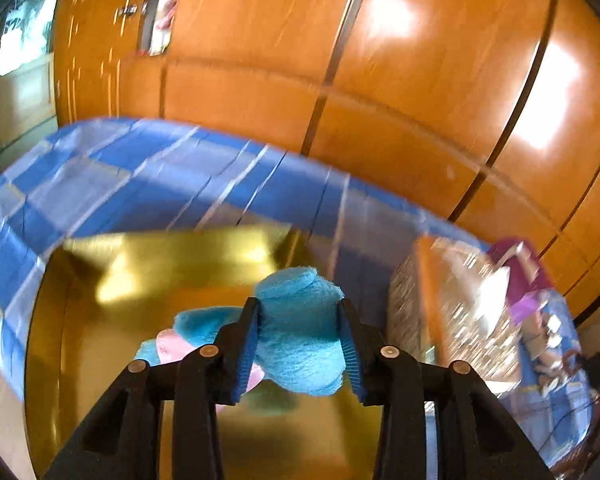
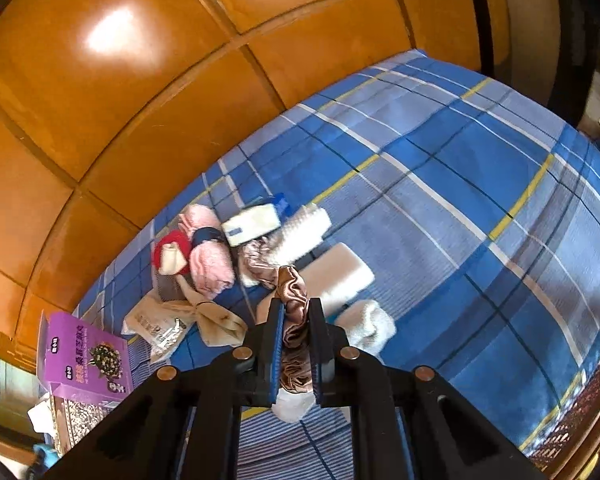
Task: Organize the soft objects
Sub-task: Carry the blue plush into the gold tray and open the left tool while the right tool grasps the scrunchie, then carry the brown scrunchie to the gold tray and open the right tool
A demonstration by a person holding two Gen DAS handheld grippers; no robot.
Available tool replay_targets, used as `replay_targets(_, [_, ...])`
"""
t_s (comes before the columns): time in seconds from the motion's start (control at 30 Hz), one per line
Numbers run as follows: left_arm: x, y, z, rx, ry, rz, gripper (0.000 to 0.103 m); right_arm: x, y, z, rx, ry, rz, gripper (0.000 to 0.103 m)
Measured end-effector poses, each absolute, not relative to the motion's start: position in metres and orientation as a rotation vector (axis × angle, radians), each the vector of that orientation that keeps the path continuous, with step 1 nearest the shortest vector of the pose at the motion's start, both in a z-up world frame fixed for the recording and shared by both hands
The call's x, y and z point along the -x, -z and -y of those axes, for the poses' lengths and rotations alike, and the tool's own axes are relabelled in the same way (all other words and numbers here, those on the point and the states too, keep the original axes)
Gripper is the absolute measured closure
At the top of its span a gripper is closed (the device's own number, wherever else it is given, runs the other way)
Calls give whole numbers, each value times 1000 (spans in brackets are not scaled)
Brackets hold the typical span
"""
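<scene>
Fingers of the left gripper (image 1: 300, 340) apparently clasp a fluffy turquoise plush toy (image 1: 300, 336) above a shiny gold box (image 1: 100, 340), while the right gripper (image 2: 296, 344) clenches a brown satin scrunchie (image 2: 294, 300) over the blue plaid bed (image 2: 460, 200).

The purple box (image 2: 85, 360) at the lower left of the right wrist view carries white and yellow characters around a picture of a flower bouquet, but they are too small and warped to read. A pale bag (image 2: 162, 330) lying on the blue plaid bedspread (image 2: 480, 200) bears dark printed characters, equally unreadable. Nothing legible shows in the blurred left wrist view.
</scene>
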State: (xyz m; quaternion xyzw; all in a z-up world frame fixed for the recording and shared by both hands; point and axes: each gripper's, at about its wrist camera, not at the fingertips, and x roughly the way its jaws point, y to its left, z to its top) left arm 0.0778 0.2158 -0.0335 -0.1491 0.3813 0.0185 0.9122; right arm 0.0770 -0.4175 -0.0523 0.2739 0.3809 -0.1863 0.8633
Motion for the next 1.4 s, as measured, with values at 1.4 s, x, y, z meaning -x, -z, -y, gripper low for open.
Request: replay_targets(1.4, [12,40,-262,310,-210,-750,24,-116,79,-75,188,-723,-1030,93])
